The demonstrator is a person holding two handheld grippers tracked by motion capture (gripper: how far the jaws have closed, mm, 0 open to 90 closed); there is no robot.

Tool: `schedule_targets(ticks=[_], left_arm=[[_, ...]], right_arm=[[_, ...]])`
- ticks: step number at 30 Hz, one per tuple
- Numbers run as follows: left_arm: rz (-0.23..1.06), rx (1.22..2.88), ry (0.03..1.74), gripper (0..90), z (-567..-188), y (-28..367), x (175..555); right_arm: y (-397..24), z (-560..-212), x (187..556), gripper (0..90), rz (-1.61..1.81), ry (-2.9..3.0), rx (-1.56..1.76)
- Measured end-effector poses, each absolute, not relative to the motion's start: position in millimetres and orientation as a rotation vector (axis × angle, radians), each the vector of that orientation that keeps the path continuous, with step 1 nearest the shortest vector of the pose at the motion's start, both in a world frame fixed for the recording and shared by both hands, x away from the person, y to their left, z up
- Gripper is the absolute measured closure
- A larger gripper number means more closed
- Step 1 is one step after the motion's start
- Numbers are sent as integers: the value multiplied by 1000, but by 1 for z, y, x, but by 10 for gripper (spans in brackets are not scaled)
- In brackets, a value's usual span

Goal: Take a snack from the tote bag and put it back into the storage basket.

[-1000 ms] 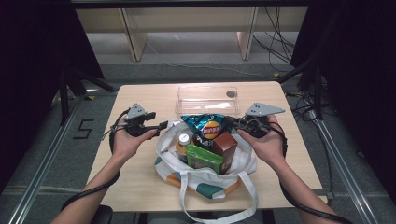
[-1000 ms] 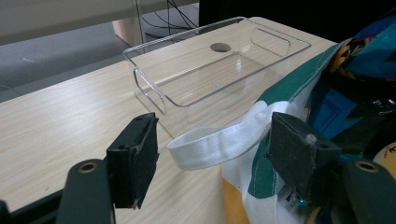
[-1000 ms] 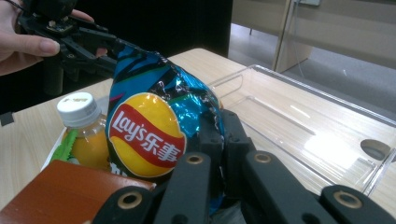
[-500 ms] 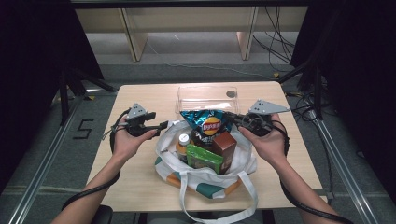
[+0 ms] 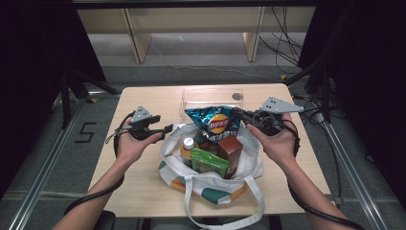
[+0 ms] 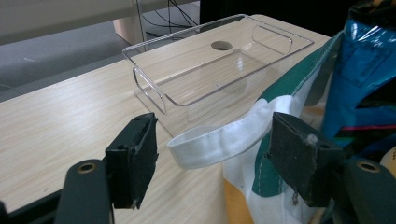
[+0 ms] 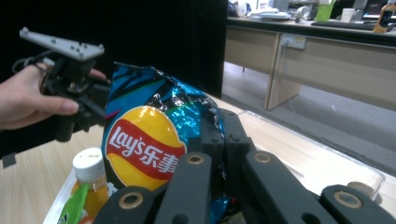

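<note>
The right hand-held gripper (image 5: 238, 114) is squeezed tight on the edge of the blue chip bag (image 5: 214, 123), which sticks up out of the tote bag (image 5: 249, 160). The left hand-held gripper (image 6: 212, 156) is wide open around the bag's white strap (image 6: 219, 140), not pinching it.

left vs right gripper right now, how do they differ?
Left gripper has its jaws apart, with the tote bag's white strap between them, unpinched. Right gripper is clamped on the blue chip bag's edge, holding it up above the tote bag. Both are hand-held beside that tote.
</note>
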State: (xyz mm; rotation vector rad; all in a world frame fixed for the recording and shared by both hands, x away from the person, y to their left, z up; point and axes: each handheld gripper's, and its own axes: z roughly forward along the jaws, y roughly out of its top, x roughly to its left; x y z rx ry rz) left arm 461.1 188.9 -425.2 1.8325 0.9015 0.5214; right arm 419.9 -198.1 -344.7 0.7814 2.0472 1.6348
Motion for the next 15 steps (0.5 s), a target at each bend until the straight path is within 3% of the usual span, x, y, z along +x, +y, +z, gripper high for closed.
schedule_targets(ticks=[15], left_arm=[[523,1833,893,316,-425,188,462]], right_arm=[[-199,-335,423,900,1676,1991,808]])
